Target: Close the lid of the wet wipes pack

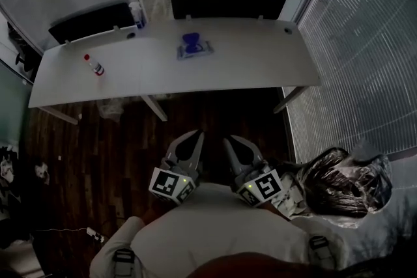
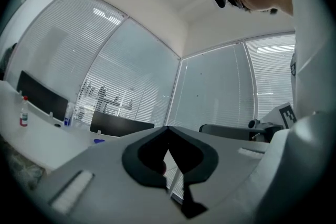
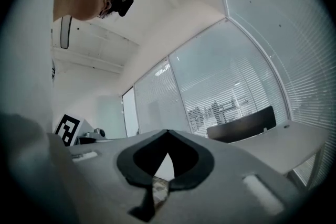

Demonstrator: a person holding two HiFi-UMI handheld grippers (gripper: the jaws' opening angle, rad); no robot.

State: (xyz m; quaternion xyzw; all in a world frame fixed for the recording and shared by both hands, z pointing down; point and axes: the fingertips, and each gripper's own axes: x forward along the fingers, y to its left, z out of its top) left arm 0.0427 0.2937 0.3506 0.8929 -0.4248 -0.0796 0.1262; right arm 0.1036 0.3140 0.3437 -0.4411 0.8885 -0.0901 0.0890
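The wet wipes pack [image 1: 194, 48] lies flat near the middle of the white desk [image 1: 260, 55], its blue lid standing open; in the left gripper view only a blue bit of the pack [image 2: 98, 140] shows. Both grippers are held close to the person's chest, well short of the desk and over the floor. The left gripper [image 1: 197, 135] is shut, its jaw tips meeting with nothing between them [image 2: 168, 128]. The right gripper [image 1: 229, 139] is likewise shut and empty [image 3: 168, 132]. Both point up toward the windows.
A small bottle with a red cap [image 1: 95, 66] stands at the desk's left; a blue-topped bottle [image 1: 137, 15] sits at the far edge. Black panels [image 1: 228, 6] line the desk's back. A plastic-wrapped object [image 1: 342, 182] lies at the right. Dark wood floor [image 1: 98, 166] separates me from the desk.
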